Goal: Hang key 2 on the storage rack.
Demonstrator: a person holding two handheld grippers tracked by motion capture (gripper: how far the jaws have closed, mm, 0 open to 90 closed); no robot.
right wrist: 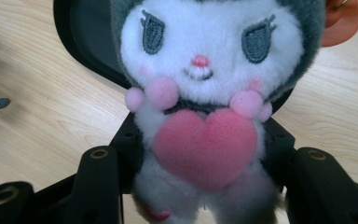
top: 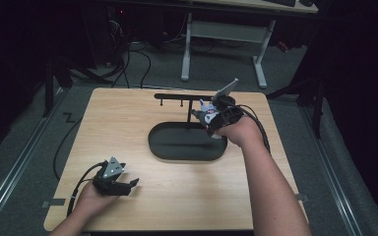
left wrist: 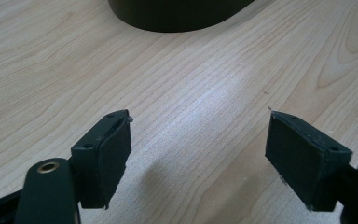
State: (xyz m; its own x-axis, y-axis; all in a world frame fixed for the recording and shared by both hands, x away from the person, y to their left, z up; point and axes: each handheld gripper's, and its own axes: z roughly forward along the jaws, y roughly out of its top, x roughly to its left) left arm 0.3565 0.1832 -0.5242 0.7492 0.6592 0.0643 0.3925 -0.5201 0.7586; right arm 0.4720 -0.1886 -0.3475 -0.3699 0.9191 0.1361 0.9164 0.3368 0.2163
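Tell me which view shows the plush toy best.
The right gripper view: the plush toy faces the camera up close, its face and pink heart plain, with the right gripper shut on its body. In the high view it is a small pale shape in that gripper over the black tray.

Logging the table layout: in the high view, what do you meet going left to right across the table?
Left gripper → black oval tray → right gripper holding the plush toy.
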